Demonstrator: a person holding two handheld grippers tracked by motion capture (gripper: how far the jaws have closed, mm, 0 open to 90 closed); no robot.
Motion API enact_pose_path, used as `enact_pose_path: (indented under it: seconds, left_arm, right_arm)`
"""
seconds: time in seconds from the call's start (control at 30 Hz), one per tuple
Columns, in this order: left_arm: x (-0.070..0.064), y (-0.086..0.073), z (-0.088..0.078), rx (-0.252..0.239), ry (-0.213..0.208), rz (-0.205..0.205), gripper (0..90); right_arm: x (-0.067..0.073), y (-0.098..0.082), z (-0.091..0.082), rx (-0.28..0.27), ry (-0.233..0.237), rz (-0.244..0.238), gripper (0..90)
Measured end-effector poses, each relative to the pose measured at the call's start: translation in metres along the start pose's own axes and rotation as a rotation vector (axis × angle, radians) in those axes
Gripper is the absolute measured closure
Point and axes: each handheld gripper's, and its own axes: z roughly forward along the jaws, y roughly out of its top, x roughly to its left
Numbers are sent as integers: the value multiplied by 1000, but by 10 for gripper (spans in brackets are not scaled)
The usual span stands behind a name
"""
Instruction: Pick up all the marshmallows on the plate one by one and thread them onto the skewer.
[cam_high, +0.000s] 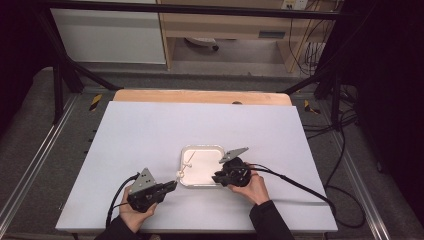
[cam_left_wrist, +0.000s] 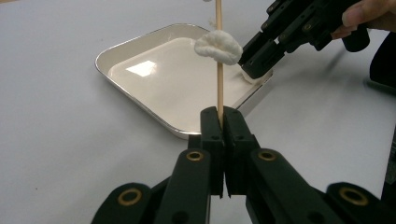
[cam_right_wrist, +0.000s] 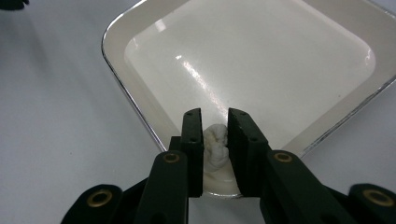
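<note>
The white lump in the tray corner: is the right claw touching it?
Touching. The right gripper view shows the white lump squeezed between the right claw's two black jaws, no gap on either side.

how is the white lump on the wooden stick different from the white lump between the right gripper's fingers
The soft white lump skewered on the thin wooden stick is raised above the shallow white tray with a metal rim, while the soft white lump in the tray's corner lies low against its edge. The skewered one is carried by the stick, which the left gripper clamps; the other sits directly between the right gripper fingers. Both are white, soft-looking and irregular.
</note>
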Motion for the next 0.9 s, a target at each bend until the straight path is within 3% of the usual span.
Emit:
enact_pose_path:
  seconds: [0.4,0.7,0.9]
  left_arm:
    - [-3,0,2,7,-13,19,882]
    - [-6,0,3,2,-34,33,882]
    - [-8,1,4,4,-46,41,881]
  right_arm:
    - [-3,13,-28,-151,60,68,781]
    - [-8,27,-62,-371,126,144,783]
    - [-9,38,-71,-481,155,191,783]
